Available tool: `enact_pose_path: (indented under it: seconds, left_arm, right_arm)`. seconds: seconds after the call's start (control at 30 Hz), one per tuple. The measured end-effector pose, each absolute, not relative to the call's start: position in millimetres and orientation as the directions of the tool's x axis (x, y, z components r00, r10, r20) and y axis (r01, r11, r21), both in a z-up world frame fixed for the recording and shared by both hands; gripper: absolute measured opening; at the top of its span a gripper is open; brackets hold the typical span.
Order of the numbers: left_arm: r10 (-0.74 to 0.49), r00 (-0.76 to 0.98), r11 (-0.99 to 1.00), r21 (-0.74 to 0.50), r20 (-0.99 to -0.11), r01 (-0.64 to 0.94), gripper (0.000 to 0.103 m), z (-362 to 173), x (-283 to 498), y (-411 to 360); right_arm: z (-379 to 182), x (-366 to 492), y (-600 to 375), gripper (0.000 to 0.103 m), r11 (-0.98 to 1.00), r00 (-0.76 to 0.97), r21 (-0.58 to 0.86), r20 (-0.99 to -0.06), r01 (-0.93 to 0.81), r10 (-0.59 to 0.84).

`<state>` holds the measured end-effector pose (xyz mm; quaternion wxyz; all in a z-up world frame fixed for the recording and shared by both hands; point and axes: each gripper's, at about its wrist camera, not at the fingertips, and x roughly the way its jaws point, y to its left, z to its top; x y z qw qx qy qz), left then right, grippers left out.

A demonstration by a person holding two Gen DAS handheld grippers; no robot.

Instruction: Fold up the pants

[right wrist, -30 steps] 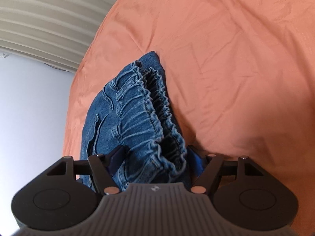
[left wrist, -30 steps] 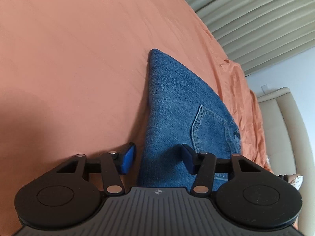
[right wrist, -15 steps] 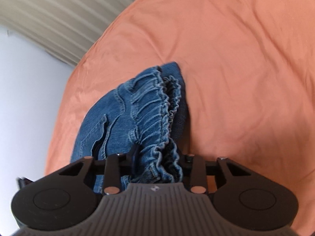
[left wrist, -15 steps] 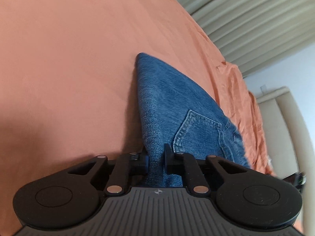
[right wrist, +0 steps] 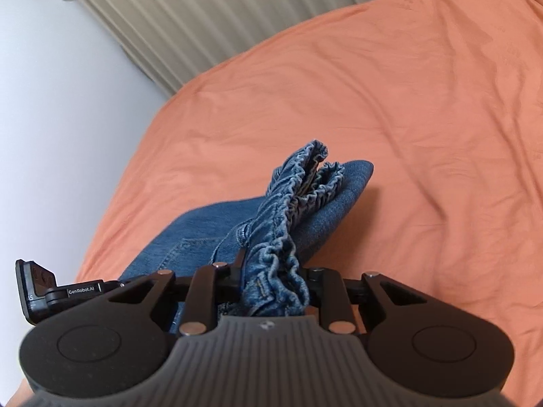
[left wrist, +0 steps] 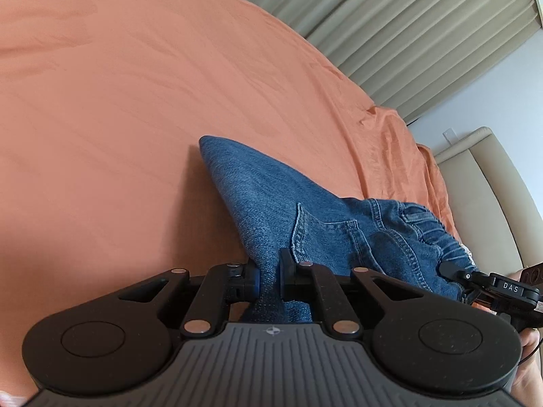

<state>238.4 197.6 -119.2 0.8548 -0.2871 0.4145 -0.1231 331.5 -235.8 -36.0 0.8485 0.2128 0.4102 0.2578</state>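
the bed (left wrist: 135, 84) fills most of both views, under an orange sheet with soft creases, pale curtains (left wrist: 407, 17) behind it and a cream headboard (left wrist: 482, 183) off to one side. on the sheet lie the jeans (left wrist: 271, 203), already doubled into a thick blue wedge, the far corner resting on the bed and the near end lifted between the two tools.

the left gripper (left wrist: 269, 276) is pinched narrow on a plain folded edge of denim. the right gripper (right wrist: 275, 279) is clamped on the gathered waistband (right wrist: 292, 210), the ruffled elastic bunched up between its fingers.

denim like this looks heavy and fairly stiff for cloth, so i'd expect it to hold a crease and hang as a slab rather than flutter; it shouldn't slip easily, though the elastic band is lumpy and could squirm out of a shallow bite. the best holds look like the two near corners, just where they are taken now.

the left view alone shows the back pocket (left wrist: 325, 237), the headboard, and the right tool's tip biting the band from the side. the right view alone shows the open mouth of the waistband, its two ruffled layers standing apart, and the left tool's body poking in at the edge.
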Motion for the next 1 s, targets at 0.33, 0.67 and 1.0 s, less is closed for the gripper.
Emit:
enact_pose_path:
  seconds: [0.33, 0.67, 1.0]
  left_arm:
    - [-0.334, 0.696, 0.882, -0.471, -0.636, -0.007, 0.009, -104, 222, 229]
    - [-0.241, 0.686, 0.913, -0.4, -0.687, -0.08, 0.009, -133, 245, 277]
    - [-0.265, 0.592, 0.852, -0.472, -0.761, -0.226, 0.015, -225, 253, 307]
  right_arm:
    - [-3, 337, -129, 0.017, 0.695, 0.521, 0.606, -0.478, -0.388, 0.707]
    - [-54, 360, -54, 0.017, 0.636, 0.522, 0.681, -0.416, -0.363, 0.744]
    - [-149, 364, -55, 0.018, 0.647, 0.451, 0.735, -0.517, -0.201, 0.727]
